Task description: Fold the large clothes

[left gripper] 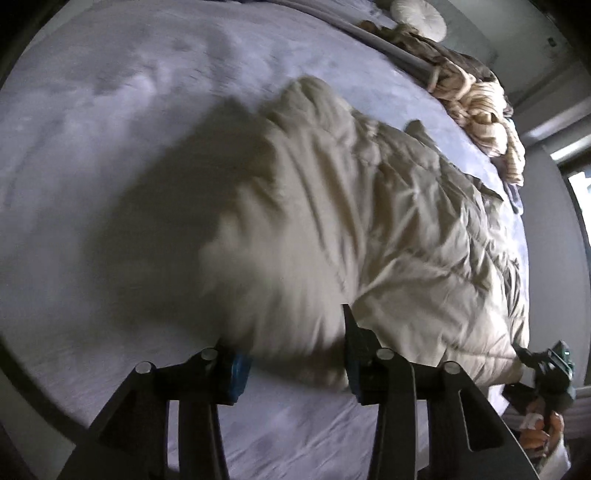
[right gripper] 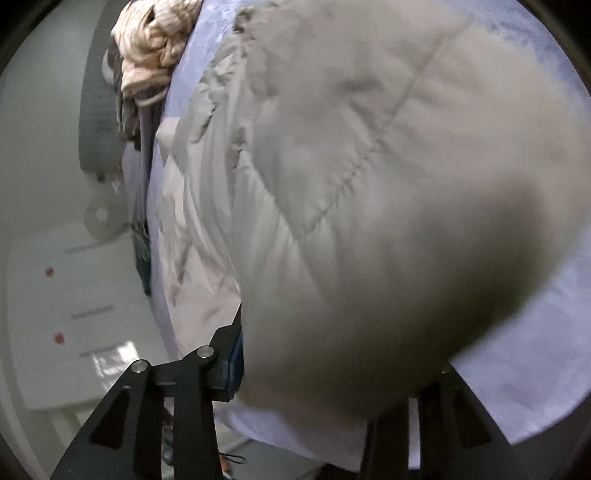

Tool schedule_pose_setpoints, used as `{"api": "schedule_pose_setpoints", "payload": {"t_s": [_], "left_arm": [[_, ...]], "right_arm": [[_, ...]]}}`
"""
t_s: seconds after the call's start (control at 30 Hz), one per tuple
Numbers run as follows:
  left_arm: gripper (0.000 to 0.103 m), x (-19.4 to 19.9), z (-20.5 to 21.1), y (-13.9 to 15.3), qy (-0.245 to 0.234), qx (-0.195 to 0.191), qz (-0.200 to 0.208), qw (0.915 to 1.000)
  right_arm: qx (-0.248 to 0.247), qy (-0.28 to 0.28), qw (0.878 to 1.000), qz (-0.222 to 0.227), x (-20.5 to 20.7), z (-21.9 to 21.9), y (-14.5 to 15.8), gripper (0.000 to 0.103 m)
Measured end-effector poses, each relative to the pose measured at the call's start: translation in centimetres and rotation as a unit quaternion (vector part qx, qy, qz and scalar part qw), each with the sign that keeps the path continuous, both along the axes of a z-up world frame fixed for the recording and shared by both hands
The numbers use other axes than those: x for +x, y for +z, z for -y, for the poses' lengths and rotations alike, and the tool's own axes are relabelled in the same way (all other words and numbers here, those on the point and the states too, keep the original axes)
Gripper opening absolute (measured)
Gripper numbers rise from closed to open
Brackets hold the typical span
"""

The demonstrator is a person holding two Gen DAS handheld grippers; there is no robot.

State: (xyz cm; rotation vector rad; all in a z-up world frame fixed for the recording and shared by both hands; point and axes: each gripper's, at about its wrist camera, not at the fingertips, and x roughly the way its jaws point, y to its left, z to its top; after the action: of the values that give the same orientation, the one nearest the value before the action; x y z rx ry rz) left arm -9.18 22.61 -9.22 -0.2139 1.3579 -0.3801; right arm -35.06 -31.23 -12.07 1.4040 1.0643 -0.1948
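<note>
A large beige quilted jacket (left gripper: pixel 369 221) lies across a pale blue bed sheet (left gripper: pixel 92 147). My left gripper (left gripper: pixel 295 354) has its jaws wide apart, with a lifted fold of the jacket bulging between the fingers (left gripper: pixel 354 343); the picture is blurred with motion. The right gripper shows at the far right of the left wrist view (left gripper: pixel 546 369), at the jacket's hem. In the right wrist view the jacket (right gripper: pixel 369 184) fills the frame and drapes over my right gripper (right gripper: pixel 332 369); only its left finger (right gripper: pixel 231 354) shows, the right one is hidden under the cloth.
A heap of cream and brown clothes (left gripper: pixel 476 103) lies at the bed's far edge, also in the right wrist view (right gripper: pixel 155 48). A round cream cushion (left gripper: pixel 419 16) sits beyond it. A white drawer unit (right gripper: pixel 74 314) stands beside the bed.
</note>
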Motion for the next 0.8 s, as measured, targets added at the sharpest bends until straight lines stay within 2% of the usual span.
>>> {"api": "schedule_pose_setpoints", "payload": {"t_s": [0.13, 0.23, 0.27, 0.33, 0.4, 0.47, 0.53, 0.57, 0.6, 0.63, 0.67, 0.7, 0.8], "left_arm": [[0.044, -0.7, -3.0, 3.1, 0.040, 0.046, 0.047, 0.9970], [0.044, -0.3, -4.0, 4.5, 0.058, 0.036, 0.068, 0.9953], [0.044, -0.1, -3.7, 4.5, 0.056, 0.031, 0.069, 0.9956], [0.044, 0.4, -2.7, 4.0, 0.038, 0.027, 0.067, 0.9966], [0.044, 0.6, -0.9, 2.4, 0.015, 0.046, 0.063, 0.9969], [0.044, 0.9, 0.4, -0.1, 0.001, 0.082, 0.043, 0.9957], [0.044, 1.2, 0.8, -2.0, -0.002, 0.097, 0.025, 0.9950], [0.045, 1.1, 0.8, -2.6, -0.005, 0.096, 0.019, 0.9952], [0.048, 1.1, 0.5, -3.1, -0.005, 0.097, 0.014, 0.9952], [0.063, 1.2, 0.2, -3.4, 0.000, 0.103, 0.010, 0.9946], [0.069, 1.2, -0.3, -3.5, 0.008, 0.115, 0.007, 0.9933], [0.073, 1.2, -0.7, -3.5, 0.014, 0.116, 0.002, 0.9932], [0.073, 1.0, -1.4, -2.8, 0.026, 0.116, -0.002, 0.9929]], "right_arm": [[-0.048, 0.067, 0.997, 0.000, -0.6, -0.1, 3.2, 0.046], [-0.064, 0.121, 0.990, 0.034, -0.7, -0.6, 5.6, 0.038], [-0.071, 0.132, 0.988, 0.047, -1.2, -0.8, 6.4, 0.031], [-0.089, 0.128, 0.986, 0.062, -0.6, -0.5, 7.5, 0.028], [-0.105, 0.100, 0.988, 0.060, -0.3, 0.3, 7.8, 0.028], [-0.129, 0.076, 0.988, 0.039, -0.3, 1.5, 7.3, 0.028], [-0.172, 0.071, 0.982, -0.022, 0.0, 2.4, 5.9, 0.028], [-0.176, 0.068, 0.981, -0.043, -0.1, 2.7, 5.0, 0.027], [-0.173, 0.067, 0.981, -0.052, -0.1, 3.0, 4.2, 0.024], [-0.169, 0.065, 0.981, -0.063, -0.5, 3.2, 3.3, 0.022], [-0.168, 0.064, 0.981, -0.070, -0.8, 3.2, 2.9, 0.022], [-0.163, 0.061, 0.982, -0.079, -1.3, 3.3, 2.3, 0.022], [-0.143, 0.042, 0.984, -0.096, -2.8, 3.5, 1.9, 0.022]]}}
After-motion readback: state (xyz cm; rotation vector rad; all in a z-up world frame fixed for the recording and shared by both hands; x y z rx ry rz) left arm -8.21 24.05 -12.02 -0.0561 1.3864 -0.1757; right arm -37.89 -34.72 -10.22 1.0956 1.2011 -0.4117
